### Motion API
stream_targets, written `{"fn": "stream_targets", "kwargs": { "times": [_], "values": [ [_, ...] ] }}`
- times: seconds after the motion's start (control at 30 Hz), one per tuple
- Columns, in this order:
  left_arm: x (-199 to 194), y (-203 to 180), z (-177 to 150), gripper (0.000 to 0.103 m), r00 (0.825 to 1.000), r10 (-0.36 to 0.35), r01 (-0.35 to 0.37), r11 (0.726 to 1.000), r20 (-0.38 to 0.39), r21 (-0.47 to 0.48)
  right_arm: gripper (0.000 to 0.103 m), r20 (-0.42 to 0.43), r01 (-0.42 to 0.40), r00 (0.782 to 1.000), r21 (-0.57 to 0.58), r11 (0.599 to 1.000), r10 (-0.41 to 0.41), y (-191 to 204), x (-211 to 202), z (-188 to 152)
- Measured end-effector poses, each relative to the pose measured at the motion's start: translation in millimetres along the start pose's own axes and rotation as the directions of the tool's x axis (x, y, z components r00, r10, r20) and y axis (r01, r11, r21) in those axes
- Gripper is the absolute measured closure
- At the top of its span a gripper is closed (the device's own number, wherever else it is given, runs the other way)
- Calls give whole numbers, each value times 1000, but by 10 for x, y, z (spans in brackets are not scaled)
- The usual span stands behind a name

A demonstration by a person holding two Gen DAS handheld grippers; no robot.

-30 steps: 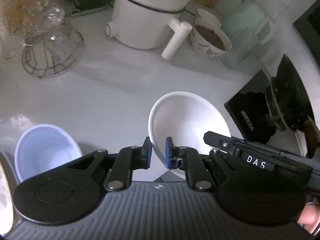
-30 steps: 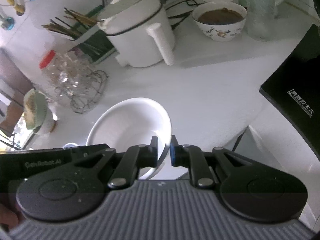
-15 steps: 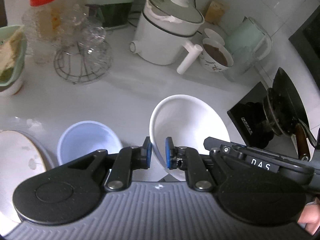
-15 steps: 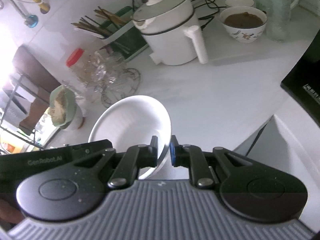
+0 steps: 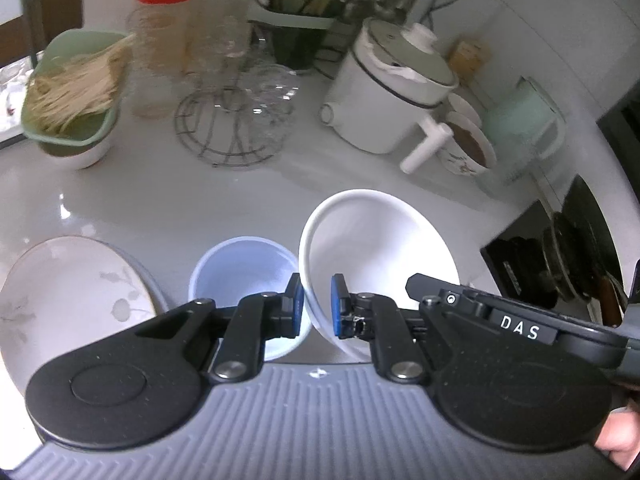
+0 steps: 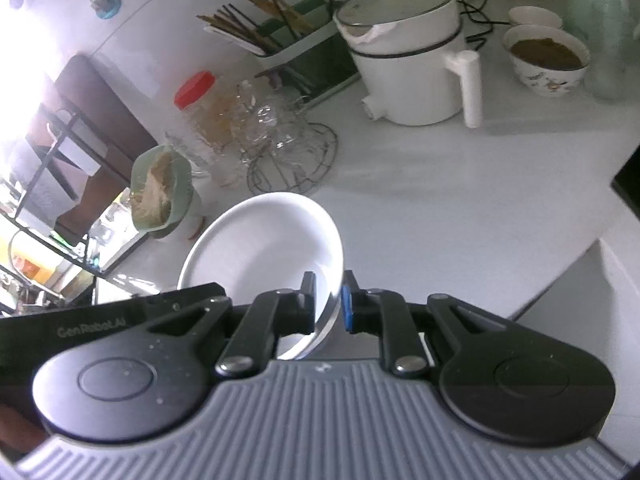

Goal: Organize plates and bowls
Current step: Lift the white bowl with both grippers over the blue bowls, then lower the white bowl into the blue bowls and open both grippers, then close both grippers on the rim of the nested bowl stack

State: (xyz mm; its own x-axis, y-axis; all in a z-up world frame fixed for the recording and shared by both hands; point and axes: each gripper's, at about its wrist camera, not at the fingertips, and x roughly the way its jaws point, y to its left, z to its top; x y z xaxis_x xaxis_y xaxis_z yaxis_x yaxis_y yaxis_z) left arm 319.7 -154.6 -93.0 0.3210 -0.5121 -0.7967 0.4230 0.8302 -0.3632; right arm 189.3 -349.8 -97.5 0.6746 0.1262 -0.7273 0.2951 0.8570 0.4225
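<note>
A white bowl (image 5: 380,244) is held in the air by both grippers. My left gripper (image 5: 316,306) is shut on its left rim. My right gripper (image 6: 329,302) is shut on its right rim; the bowl (image 6: 264,248) fills the middle of the right wrist view. Below and to the left in the left wrist view stands a pale blue bowl (image 5: 240,268) on the white counter. Beside it at the far left lies a white plate with a leaf pattern (image 5: 68,300).
At the back stand a white electric pot with a handle (image 5: 388,108), a wire rack of glasses (image 5: 236,120), a red-lidded jar (image 5: 160,48), a green bowl of noodles (image 5: 76,92) and a bowl of brown food (image 5: 468,148). A black induction hob (image 5: 560,264) is at the right.
Both grippers have carried the white bowl up and to the left. The blue bowl and the patterned plate have come into the left wrist view.
</note>
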Motion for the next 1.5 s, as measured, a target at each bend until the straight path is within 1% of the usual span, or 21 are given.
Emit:
{"fn": "stream_targets", "kwargs": {
  "times": [0.2,0.37,0.53,0.63,0.7,0.8,0.9,0.97,1.03,1.07,1.1,1.13,1.17,1.23,1.3,1.37,1.5],
  "values": [
    [148,221,-49,88,999,45,-44,999,14,-26,86,-58,-9,998,-7,1000,8,100,299,-49],
    [359,383,-126,88,995,96,-96,994,-3,-54,86,-121,-4,993,-5,1000,3,119,606,-142],
    [439,554,-166,88,993,118,-119,989,-14,-88,86,-161,-10,987,-43,999,3,205,785,-178],
    [494,671,-199,88,993,114,-115,987,-15,-114,86,-166,-6,986,-70,998,-6,250,880,-196],
    [540,739,-204,88,993,110,-113,984,-32,-136,86,-172,10,985,-92,996,-26,272,958,-215],
    [561,767,-214,88,993,109,-113,984,-35,-135,86,-184,14,983,-85,996,-29,260,1026,-234],
    [581,803,-214,88,994,96,-102,984,-49,-144,86,-177,12,984,-69,998,-24,238,1028,-219],
    [563,819,-214,88,996,77,-83,986,-45,-143,86,-168,6,986,-85,996,-20,250,1030,-212],
    [534,827,-214,83,997,60,-65,987,-42,-146,86,-154,3,988,-74,997,-14,229,1013,-196],
    [517,831,-212,81,997,61,-66,987,-40,-147,81,-149,-4,989,-62,998,-5,223,1022,-184],
    [498,832,-209,78,997,64,-69,987,-35,-147,72,-146,-9,989,-48,999,2,203,1028,-166],
    [482,838,-204,75,997,67,-71,987,-30,-147,68,-140,-10,990,-38,999,5,181,1033,-147],
    [472,844,-198,74,997,67,-71,986,-29,-151,61,-132,-11,991,-30,999,7,170,1035,-129],
    [454,865,-190,65,998,65,-68,985,-25,-161,61,-123,-19,992,-15,1000,17,138,1035,-103],
    [447,867,-188,59,997,72,-75,985,-26,-158,61,-126,-30,992,4,1000,30,117,1071,-101],
    [453,858,-195,59,997,71,-75,986,-33,-148,61,-139,-30,990,17,999,33,92,1124,-120],
    [487,834,-215,58,997,58,-64,988,-44,-139,62,-178,-29,983,85,996,44,-15,1271,-180]
  ]
}}
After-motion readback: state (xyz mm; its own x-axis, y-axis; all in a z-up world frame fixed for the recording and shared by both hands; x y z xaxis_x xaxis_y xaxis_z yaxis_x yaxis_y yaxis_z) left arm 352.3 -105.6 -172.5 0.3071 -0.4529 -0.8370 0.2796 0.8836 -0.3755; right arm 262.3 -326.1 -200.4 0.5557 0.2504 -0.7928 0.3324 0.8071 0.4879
